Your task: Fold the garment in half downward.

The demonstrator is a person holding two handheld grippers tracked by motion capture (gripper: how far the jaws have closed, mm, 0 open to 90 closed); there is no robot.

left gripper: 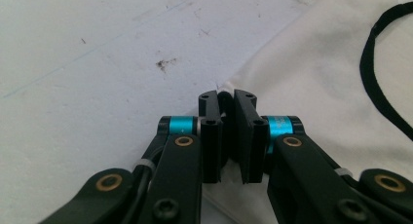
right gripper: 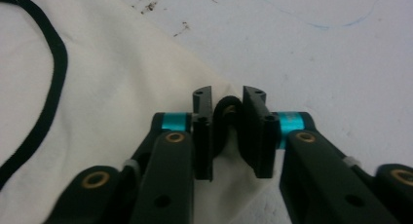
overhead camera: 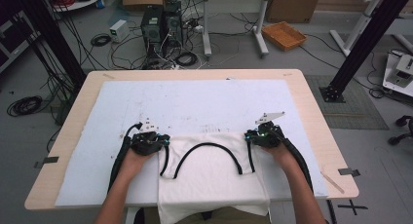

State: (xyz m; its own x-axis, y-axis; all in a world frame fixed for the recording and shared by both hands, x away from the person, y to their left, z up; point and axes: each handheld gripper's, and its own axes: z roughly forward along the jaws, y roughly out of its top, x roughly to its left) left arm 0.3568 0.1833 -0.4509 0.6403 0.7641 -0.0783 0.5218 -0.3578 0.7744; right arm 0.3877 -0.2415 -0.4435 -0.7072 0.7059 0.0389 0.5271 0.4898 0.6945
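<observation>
A white sleeveless top (overhead camera: 209,180) with black trim (overhead camera: 209,145) lies flat on the white table cover (overhead camera: 195,102), its lower part hanging over the near edge. My left gripper (overhead camera: 163,139) is shut on the top's far left shoulder corner. In the left gripper view the jaws (left gripper: 227,100) pinch a fold of white cloth (left gripper: 316,78). My right gripper (overhead camera: 249,136) is shut on the far right shoulder corner. In the right gripper view the jaws (right gripper: 229,101) squeeze a bent piece of black trim at the edge of the cloth (right gripper: 122,87).
The cover spans most of the wooden table (overhead camera: 311,112) and carries faint dark smudges (left gripper: 164,64). Beyond the far edge, computer towers (overhead camera: 160,24), cables and a wicker basket (overhead camera: 284,35) sit on the floor. Black frame posts (overhead camera: 360,44) stand at both sides.
</observation>
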